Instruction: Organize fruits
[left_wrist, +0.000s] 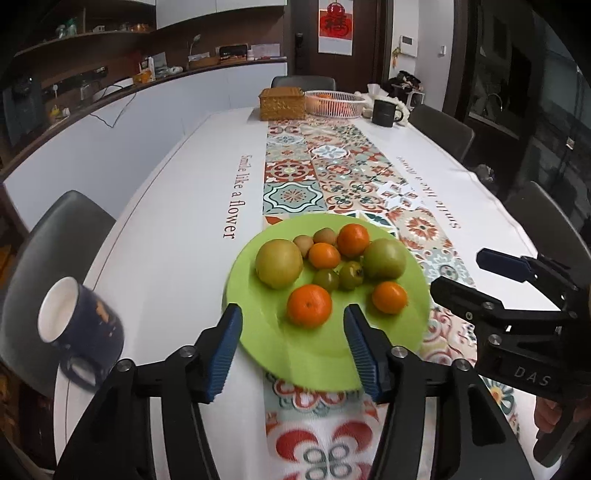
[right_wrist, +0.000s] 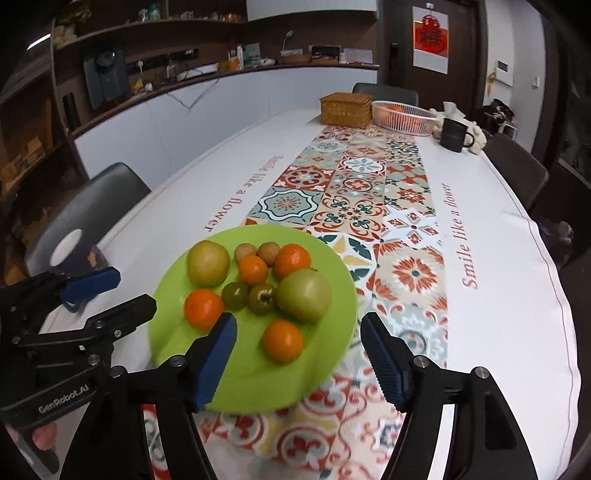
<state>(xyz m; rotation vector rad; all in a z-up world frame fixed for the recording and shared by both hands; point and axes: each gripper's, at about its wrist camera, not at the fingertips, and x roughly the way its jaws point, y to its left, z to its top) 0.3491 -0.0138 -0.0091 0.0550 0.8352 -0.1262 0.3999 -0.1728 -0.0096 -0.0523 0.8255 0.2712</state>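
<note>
Left wrist view: the left gripper (left_wrist: 291, 345) hangs open and empty over the near rim of the plate (left_wrist: 258, 332) (fruit just beyond); the right gripper (right_wrist: 299, 356), likewise open, straddles nothing, an orange (right_wrist: 282, 340) just ahead.

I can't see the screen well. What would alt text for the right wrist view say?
A green plate of fruit, with four oranges, two large green fruits and smaller ones, sits on a patterned table runner. The right gripper is open above the plate's near edge, nothing between its blue fingers. The left gripper, also open, enters from the left.
</note>
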